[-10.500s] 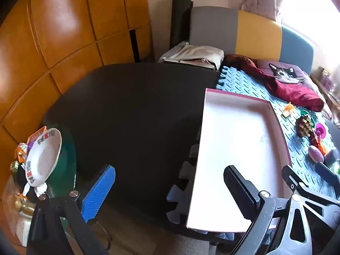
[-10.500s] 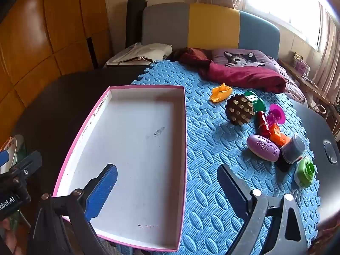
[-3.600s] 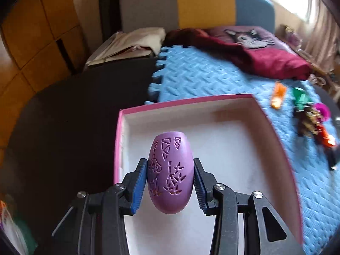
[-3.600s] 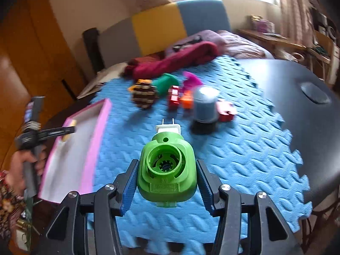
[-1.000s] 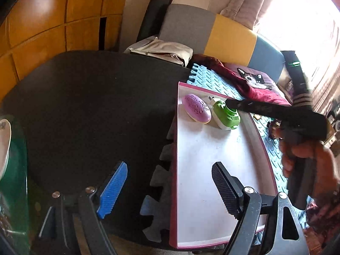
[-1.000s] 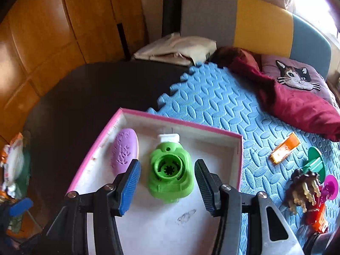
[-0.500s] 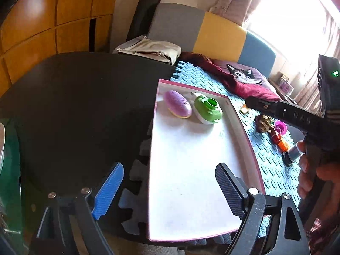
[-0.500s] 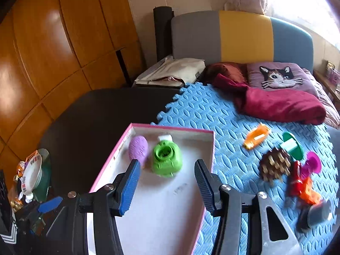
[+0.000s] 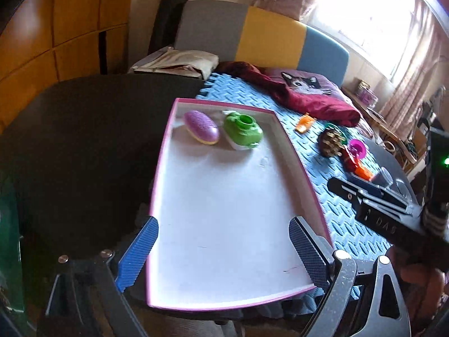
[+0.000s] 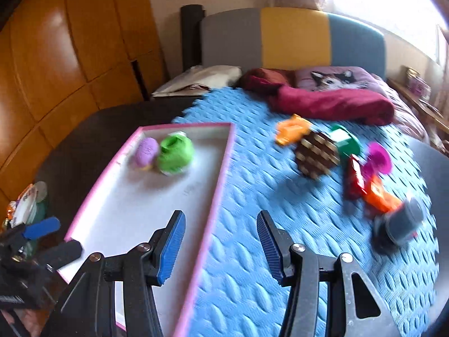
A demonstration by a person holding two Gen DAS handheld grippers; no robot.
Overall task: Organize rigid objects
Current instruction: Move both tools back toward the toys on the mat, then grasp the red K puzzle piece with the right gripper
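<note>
Both claws angled downward over the near end of the pink-rimmed tray [image 9: 283, 137].

Left claw [image 9: 223, 252]: hovered above the tray's near edge, jaws very wide and opening further, blue pad [image 9: 137, 252] off the tray's left rim over the dark counter [image 9: 78, 140], the other pad above the tray's near right corner. Nothing between them, nothing touched.

Right claw [image 10: 220, 248]: held over the tray's right rim where it met the blue foam mat [image 10: 252, 202]; jaws parted to a moderate gap, empty, touching nothing. In the left wrist view its black body stood at the right edge with a hand [image 9: 421, 289] beneath.

Inside the tray, at the far end: purple oval piece [image 9: 201, 127] near the far left corner, green plug-in device [image 9: 242, 132] just beside it on the right; whether they touched could not be told. Rest of the tray floor bare white.

On the mat, well apart from the tray: orange clip [image 10: 291, 127], brown studded ball [image 10: 317, 154], green piece [image 10: 346, 140], magenta disc [image 10: 377, 160], red and orange toy [image 10: 367, 191], and a grey-capped dark cylinder [image 10: 398, 224] near the mat's right edge. Right wrist view was motion-blurred.
</note>
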